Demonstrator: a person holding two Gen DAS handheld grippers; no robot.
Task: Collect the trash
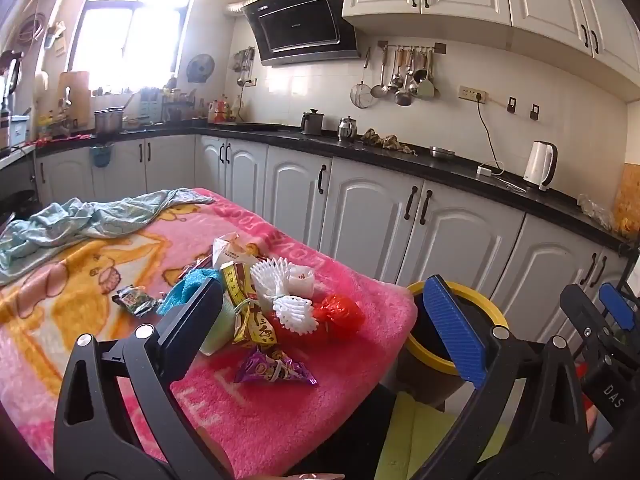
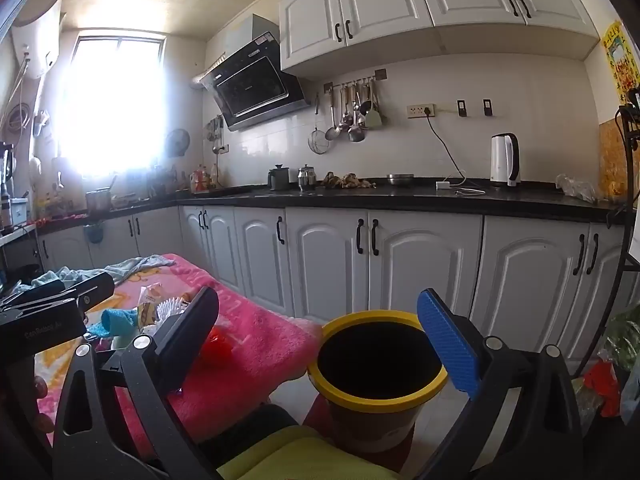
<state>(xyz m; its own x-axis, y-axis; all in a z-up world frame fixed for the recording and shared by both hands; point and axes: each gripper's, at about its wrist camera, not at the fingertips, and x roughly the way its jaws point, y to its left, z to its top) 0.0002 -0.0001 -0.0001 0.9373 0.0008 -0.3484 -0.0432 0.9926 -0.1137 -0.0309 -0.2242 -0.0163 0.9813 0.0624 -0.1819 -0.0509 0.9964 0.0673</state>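
Note:
A pile of trash lies on the pink blanket (image 1: 280, 420): white foam nets (image 1: 280, 280), a red plastic bag (image 1: 340, 314), a yellow snack wrapper (image 1: 256, 320), a purple wrapper (image 1: 276, 368), a small dark green packet (image 1: 134, 300) and a blue cloth (image 1: 184, 292). A yellow-rimmed bin (image 2: 378, 376) stands just off the table's right end; it also shows in the left wrist view (image 1: 480, 304). My left gripper (image 1: 328, 320) is open and empty above the pile. My right gripper (image 2: 320, 336) is open and empty above the bin's near left rim.
A crumpled light-blue cloth (image 1: 80, 220) lies at the table's far left. White cabinets under a black counter (image 2: 400, 196) run behind, with a white kettle (image 2: 506, 160). A yellow-green seat (image 2: 304, 456) sits below the bin. Bags lie on the floor at the right (image 2: 604, 384).

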